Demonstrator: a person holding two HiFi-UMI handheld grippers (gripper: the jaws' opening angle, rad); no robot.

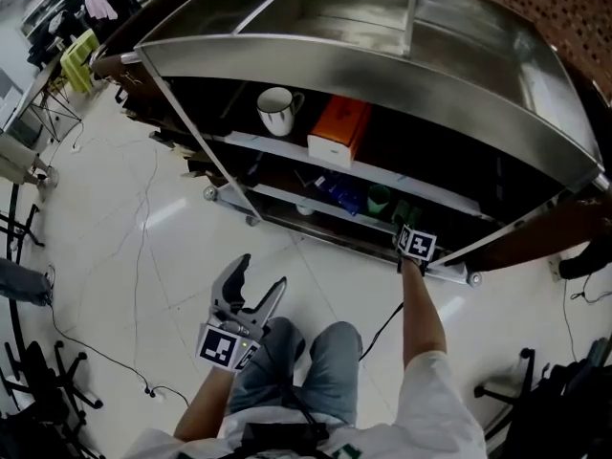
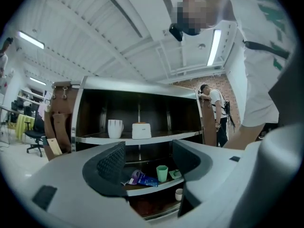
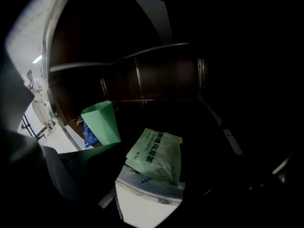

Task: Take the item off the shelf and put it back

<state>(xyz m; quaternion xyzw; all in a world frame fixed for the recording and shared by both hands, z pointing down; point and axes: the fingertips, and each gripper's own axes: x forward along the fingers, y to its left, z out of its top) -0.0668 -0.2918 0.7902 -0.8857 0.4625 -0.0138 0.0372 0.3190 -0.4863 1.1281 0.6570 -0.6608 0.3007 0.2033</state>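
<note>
A steel shelf unit (image 1: 382,75) stands before me. Its upper shelf carries a white mug (image 1: 277,111) and an orange and white box (image 1: 338,130). On the lower shelf lie a blue packet (image 1: 339,191), a green cup (image 1: 380,199) and a pale green tea packet (image 3: 156,155). My right gripper (image 3: 161,177) is open at that shelf's front edge, pointing down at the tea packet, with the green cup (image 3: 102,122) to its left. Only its marker cube (image 1: 417,245) shows in the head view. My left gripper (image 1: 262,273) hangs open and empty above my knee, facing the shelves.
A small white cup (image 2: 178,194) sits on the bottom shelf. Cables trail over the white floor (image 1: 143,247) at the left. Chairs (image 1: 38,390) and stands crowd the edges. Another person (image 2: 216,113) stands beside the unit's right end.
</note>
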